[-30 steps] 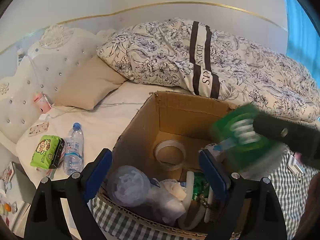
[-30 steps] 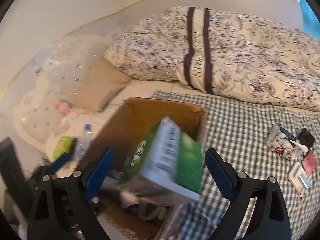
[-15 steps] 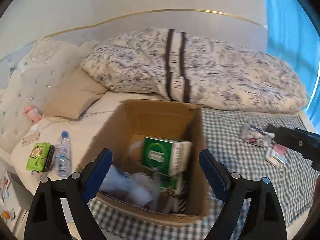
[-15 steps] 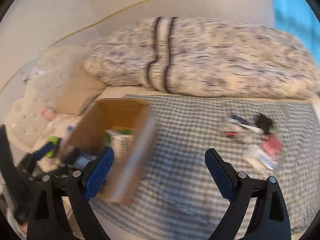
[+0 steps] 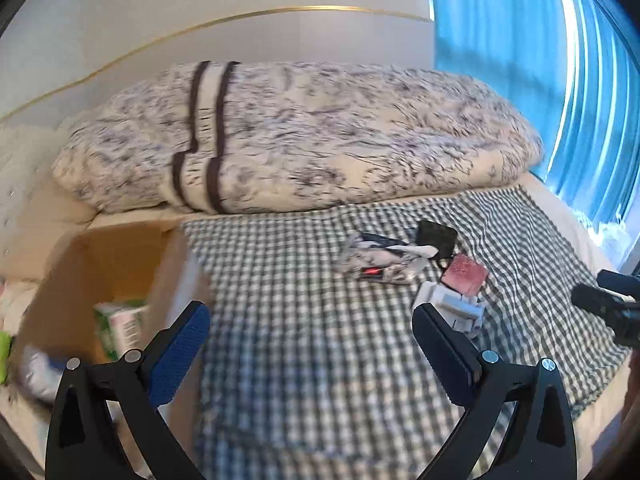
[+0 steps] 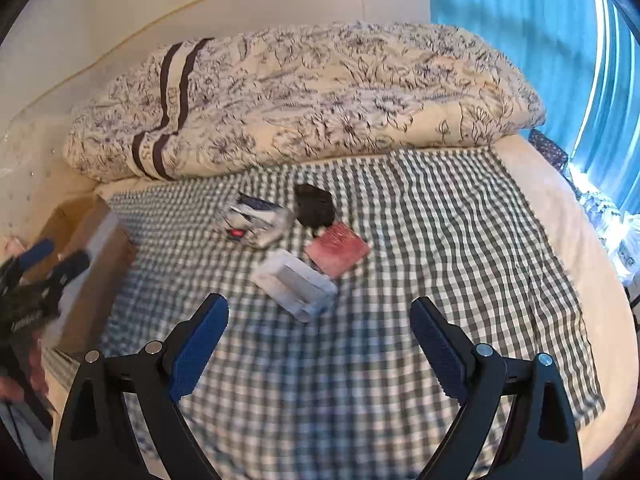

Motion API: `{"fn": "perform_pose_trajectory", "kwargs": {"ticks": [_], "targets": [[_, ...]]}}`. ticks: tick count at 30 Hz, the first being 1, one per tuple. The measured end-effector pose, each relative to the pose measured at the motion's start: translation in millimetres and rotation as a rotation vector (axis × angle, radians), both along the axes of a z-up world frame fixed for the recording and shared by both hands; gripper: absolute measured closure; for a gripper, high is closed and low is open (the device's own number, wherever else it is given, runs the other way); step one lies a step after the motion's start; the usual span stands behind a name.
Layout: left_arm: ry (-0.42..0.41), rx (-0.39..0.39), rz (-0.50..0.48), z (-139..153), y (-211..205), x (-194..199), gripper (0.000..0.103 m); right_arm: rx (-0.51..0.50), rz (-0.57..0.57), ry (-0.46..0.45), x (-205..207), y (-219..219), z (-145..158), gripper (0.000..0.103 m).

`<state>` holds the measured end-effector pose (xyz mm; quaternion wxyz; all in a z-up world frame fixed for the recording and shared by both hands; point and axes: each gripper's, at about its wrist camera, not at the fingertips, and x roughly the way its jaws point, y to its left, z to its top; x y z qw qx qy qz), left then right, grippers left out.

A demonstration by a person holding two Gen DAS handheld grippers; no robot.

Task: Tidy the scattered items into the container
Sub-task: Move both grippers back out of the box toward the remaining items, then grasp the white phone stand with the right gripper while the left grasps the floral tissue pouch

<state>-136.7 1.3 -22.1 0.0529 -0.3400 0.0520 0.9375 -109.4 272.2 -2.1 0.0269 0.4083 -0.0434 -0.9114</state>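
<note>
Green box (image 5: 120, 326) now inside carton (image 5: 120, 256).

Our right gripper (image 6: 320, 344), which carried the green box (image 5: 120, 326) between its fingers a second ago, is now spread wide and empty; the box lies inside the cardboard box (image 5: 120, 264), far to our left. Both grippers have swung right, so the small clutter (image 6: 296, 236) now sits just ahead of our right fingertips, and the left gripper (image 5: 312, 354) gapes over bare checked cloth (image 5: 300, 280).
</note>
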Motion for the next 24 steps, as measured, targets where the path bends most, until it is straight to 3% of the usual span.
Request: {"fn": "perform_pose_trajectory", "kwargs": {"ticks": [4,11,18,24], "targets": [[-0.028,-0.018,-0.031,-27,33,-34,0.0,0.071,0.033,-0.03,-21,5,-33,0.012],[-0.122,-0.031,-0.069,-78,65,-100,0.0,-0.001,0.198,-0.098,-66,-8,-85,0.016],[-0.171,0.023,-0.136,-108,85,-148,0.0,0.045,0.324,-0.169,-104,-26,-112,0.016],[-0.207,0.017,-0.168,-133,99,-168,0.0,0.069,0.374,-0.228,-125,-35,-132,0.016]]}}
